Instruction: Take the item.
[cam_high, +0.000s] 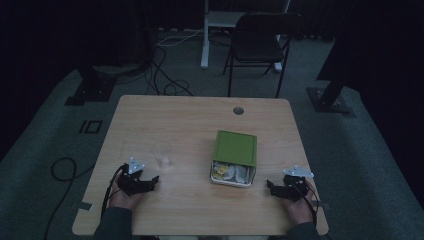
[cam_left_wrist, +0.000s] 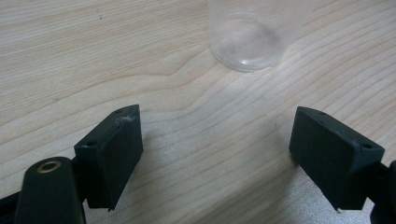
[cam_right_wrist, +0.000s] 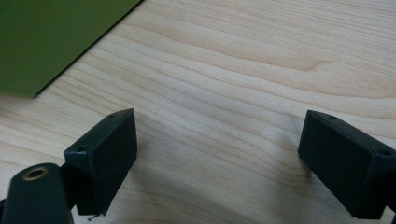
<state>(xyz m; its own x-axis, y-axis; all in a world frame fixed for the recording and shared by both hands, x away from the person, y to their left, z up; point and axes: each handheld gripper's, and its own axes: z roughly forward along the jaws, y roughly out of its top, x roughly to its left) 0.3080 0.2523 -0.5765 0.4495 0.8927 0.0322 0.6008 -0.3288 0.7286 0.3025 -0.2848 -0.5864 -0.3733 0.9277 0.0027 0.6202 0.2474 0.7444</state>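
Note:
A green box (cam_high: 234, 157) lies on the wooden table (cam_high: 180, 125), its lid (cam_high: 236, 147) slid back so that small packets show at its near end. A clear glass (cam_high: 163, 161) stands left of it. My left gripper (cam_high: 156, 179) rests at the table's near left, open, with the clear glass (cam_left_wrist: 246, 39) just ahead of its jaws and nothing between them. At the near right my right gripper (cam_high: 269, 186) rests open and points toward the box. Its own view has the green lid (cam_right_wrist: 51, 39) at upper left and bare wood between the jaws.
A round cable hole (cam_high: 238, 110) sits near the table's far edge. Beyond the table stand a black chair (cam_high: 260, 42) and a white stand (cam_high: 210, 30). Cables (cam_high: 165, 75) lie on the floor at the back left.

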